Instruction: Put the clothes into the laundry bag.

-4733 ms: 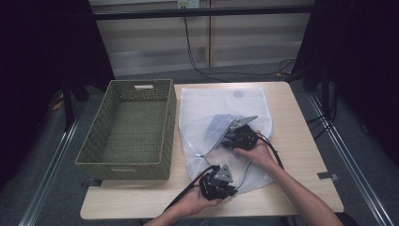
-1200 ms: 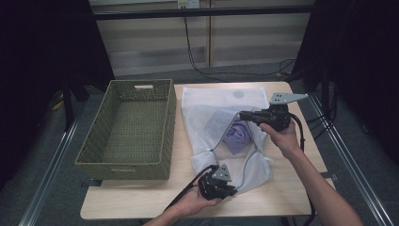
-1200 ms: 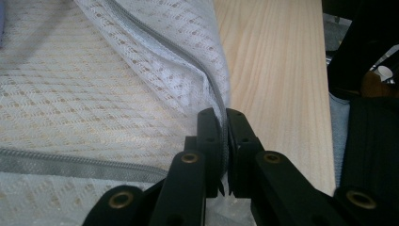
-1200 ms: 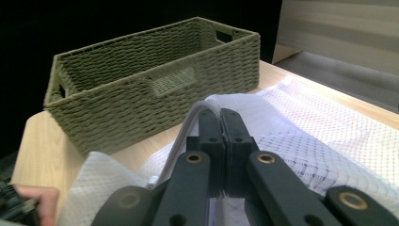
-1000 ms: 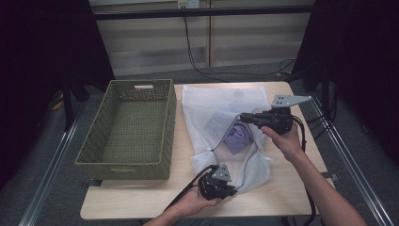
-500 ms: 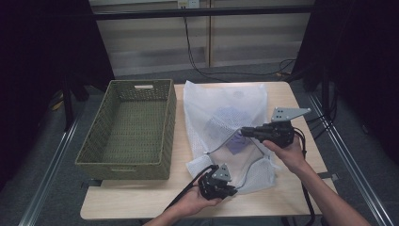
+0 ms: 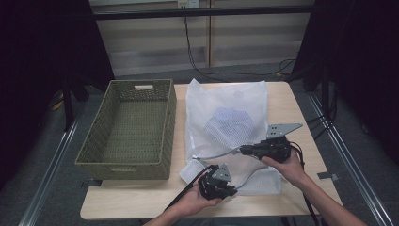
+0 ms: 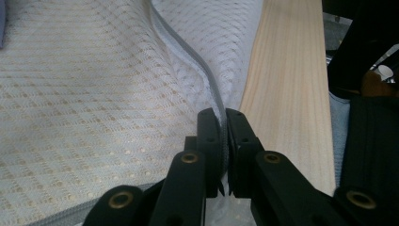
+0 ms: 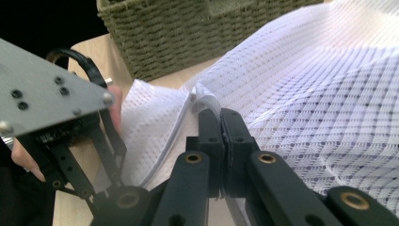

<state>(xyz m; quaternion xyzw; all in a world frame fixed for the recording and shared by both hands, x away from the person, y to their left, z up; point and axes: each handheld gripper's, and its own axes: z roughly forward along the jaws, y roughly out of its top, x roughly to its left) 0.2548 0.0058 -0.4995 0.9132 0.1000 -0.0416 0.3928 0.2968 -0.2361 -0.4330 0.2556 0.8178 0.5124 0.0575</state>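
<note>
White mesh laundry bag (image 7: 226, 117) lay flat on counter (image 7: 301, 108), beside wicker basket (image 7: 127, 127); bluish garment (image 7: 230, 123) showed through mesh. Zipper edge (image 8: 207, 80) partly parted, judged mid-opening. Left gripper (image 7: 225, 187) and right gripper (image 7: 245, 150) fingers each clamped on zipper edge. Garment not yet out.

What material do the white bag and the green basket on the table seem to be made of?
The white mesh bag looks like thin synthetic netting: a fine grid of holes lets the pale purple item inside and the table show through; a grey zipper band edges it. The olive-green rectangular basket looks woven from twisted fibre, matte, perhaps seagrass or paper cord.
</note>
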